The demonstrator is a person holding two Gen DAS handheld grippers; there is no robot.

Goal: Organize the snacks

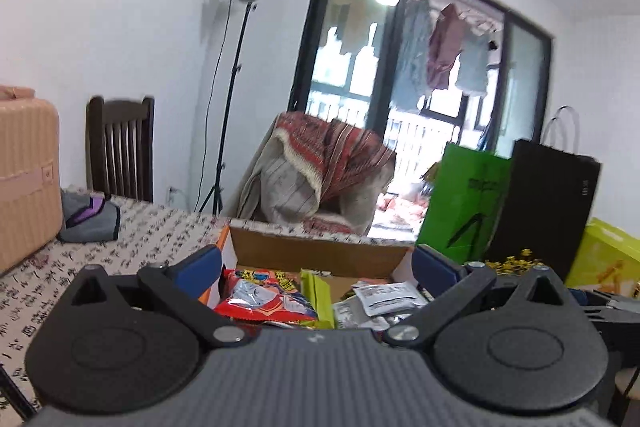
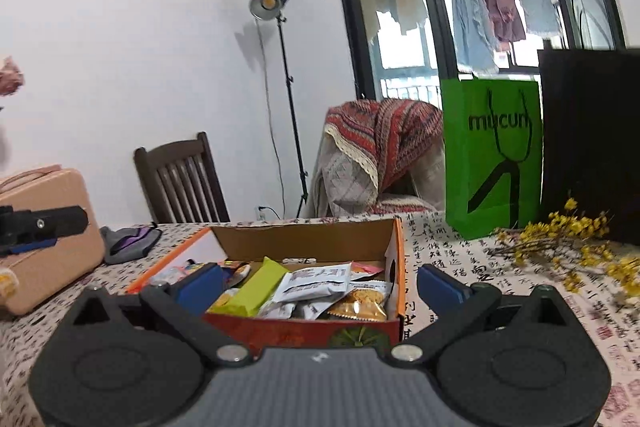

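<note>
Snacks are lying together in one open cardboard box on the table, which is how the task would leave them; whether more packets are waiting outside the box, neither view is showing. No loose packet is showing on the cloth around the box, so this fits either a sorting nearly finished or a full box about to be rearranged.

Inside the box I am counting one green bar, one white-grey sachet, one packet of golden crackers against the box's right wall, and one red packet toward its left wall. Others are lying underneath, perhaps three or four, but they are overlapping too much for a sure count.

Both grippers are hovering at the near edge of the box, pointing in. The left gripper is showing its two blue pads spread wide with nothing between them. The right gripper is likewise standing wide apart and holding nothing.

Beyond the box, to its right, two paper bags are standing: one green bag and one black bag, with yellow flowers lying before them
</note>
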